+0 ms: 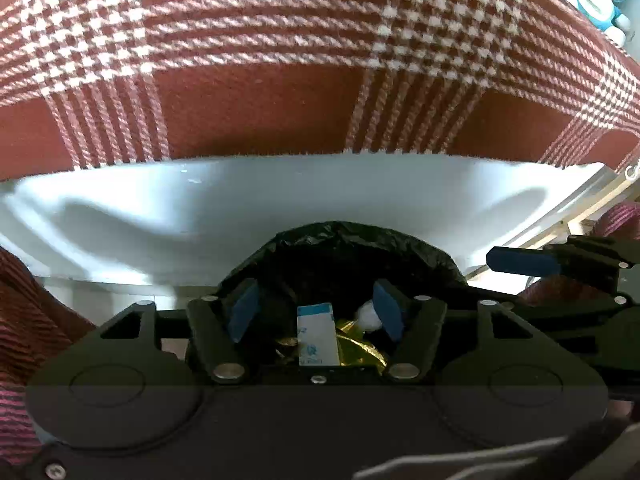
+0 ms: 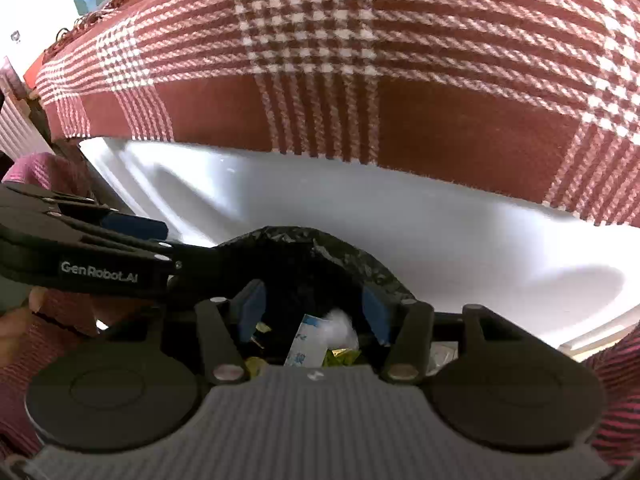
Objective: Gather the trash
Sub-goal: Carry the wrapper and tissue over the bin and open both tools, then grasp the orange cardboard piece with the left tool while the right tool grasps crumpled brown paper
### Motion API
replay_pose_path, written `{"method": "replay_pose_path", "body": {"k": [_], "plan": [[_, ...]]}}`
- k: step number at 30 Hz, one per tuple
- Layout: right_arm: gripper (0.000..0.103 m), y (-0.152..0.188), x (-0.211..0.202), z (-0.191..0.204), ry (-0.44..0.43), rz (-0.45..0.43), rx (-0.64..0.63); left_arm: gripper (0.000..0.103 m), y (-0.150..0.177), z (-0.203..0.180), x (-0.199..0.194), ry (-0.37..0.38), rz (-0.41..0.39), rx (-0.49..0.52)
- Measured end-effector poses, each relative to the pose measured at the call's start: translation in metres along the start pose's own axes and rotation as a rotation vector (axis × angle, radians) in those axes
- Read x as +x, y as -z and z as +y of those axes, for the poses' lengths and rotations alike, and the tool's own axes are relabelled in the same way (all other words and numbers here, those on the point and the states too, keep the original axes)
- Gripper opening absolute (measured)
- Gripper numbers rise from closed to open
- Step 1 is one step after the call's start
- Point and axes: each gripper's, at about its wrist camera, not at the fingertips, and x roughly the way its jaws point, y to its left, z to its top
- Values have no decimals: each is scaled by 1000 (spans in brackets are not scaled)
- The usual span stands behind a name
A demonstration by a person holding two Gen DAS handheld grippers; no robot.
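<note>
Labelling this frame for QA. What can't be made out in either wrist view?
- Black trash bag: only its far rim shows; the left gripper body hides the near side, as the right gripper does in its view.
- White packet: lower end cut off, print too small to read.
- Gold wrapper: mostly hidden behind the packet.
- Under the plaid cloth: just a white edge.
</note>
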Motion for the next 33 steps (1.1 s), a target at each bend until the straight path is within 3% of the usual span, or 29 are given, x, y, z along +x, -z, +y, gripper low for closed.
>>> {"method": "replay_pose_path", "body": {"k": [7,16,22,29,33], "plan": [[69,-11,-16,-6,17,-58,14,72,-14,-2,-28,8,-74,31],[71,-59,-69,-16,46,-253,-4,79,-59,-10,-97,59,-357,61],[72,-92,-99,-22,80,-378,-35,83,-97,-20,-114,69,-491,99],[78,-127,-109,-36,181,-476,-70,84,-145,-42,-103,95,-567,138],[80,-143,-102,-55,261,-488,-72,86,-174,-40,-95,199,-551,88]]}}
